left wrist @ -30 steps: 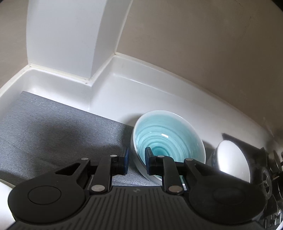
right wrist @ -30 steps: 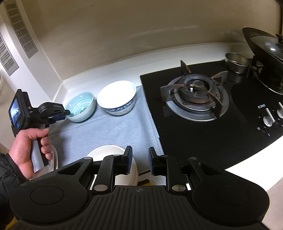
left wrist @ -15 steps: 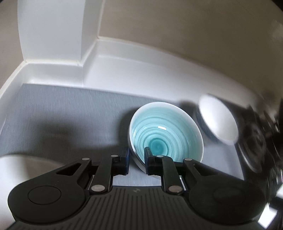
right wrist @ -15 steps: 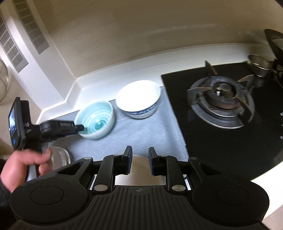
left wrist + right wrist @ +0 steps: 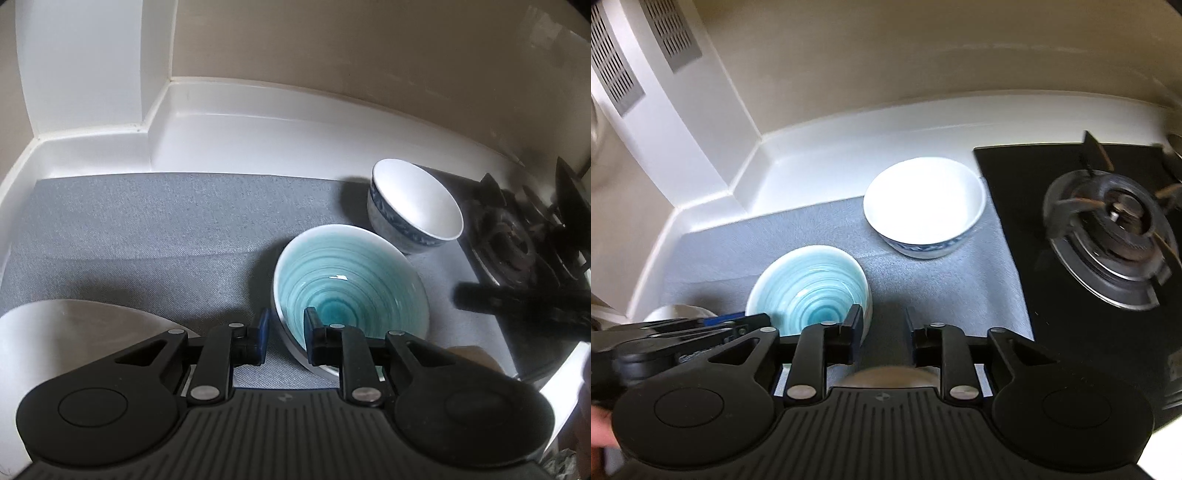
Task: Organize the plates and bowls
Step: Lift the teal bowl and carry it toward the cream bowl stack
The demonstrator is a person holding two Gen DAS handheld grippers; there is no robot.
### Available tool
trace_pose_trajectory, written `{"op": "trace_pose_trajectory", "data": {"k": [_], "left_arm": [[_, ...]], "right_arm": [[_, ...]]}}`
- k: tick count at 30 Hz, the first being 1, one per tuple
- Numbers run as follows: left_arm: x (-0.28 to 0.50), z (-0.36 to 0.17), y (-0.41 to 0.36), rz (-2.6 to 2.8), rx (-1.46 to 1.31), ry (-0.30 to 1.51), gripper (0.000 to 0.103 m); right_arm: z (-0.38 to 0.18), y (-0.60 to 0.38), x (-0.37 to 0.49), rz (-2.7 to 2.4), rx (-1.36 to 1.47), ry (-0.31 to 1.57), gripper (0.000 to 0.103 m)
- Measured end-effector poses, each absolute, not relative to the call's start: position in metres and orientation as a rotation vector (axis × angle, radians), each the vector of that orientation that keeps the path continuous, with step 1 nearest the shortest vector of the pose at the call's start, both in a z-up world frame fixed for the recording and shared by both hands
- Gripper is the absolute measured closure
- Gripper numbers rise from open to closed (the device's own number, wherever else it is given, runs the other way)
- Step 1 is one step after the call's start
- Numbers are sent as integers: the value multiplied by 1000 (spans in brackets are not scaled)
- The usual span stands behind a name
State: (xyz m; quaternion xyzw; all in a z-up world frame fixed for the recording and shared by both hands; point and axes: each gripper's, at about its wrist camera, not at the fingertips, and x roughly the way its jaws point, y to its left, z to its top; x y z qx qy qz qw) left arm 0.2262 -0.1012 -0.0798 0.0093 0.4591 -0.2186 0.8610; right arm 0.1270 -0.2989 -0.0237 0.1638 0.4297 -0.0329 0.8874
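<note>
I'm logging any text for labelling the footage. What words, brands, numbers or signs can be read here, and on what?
No readable text in either view.
Left gripper: a small round emblem on its ribbed black body, no letters legible.
Right gripper: the same small emblem, too small to read.
Stove: pale marks at its front right edge, too blurred to read.
Turquoise bowl and white bowl: patterns only, no writing.

Left wrist view: looks steeply down over its own hand-held gripper [image 5: 284, 332], close above the teal bowl [image 5: 351, 280], facing the back wall corner. Right wrist view: same downward tilt, slightly further back, facing the wall and the stove burner [image 5: 1115, 229]. Shared in both: teal bowl, white bowl [image 5: 923, 199], grey mat [image 5: 147, 229], bench [image 5: 258, 136] back edge.
</note>
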Motion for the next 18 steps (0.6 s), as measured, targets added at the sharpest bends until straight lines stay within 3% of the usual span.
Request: {"op": "trace_pose_trajectory", "data": {"k": [3, 7, 10, 18], "left_arm": [[227, -79, -102, -456, 25, 953, 89], [225, -80, -104, -438, 30, 937, 90], [221, -80, -107, -424, 33, 921, 91], [202, -69, -104, -343, -16, 879, 91]], "right_arm": [[-36, -293, 145, -44, 318, 922, 74], [-52, -290, 164, -27, 325, 979, 75], [-59, -288, 167, -29, 315, 998, 93], [-56, -286, 170, 3, 270, 995, 95]]}}
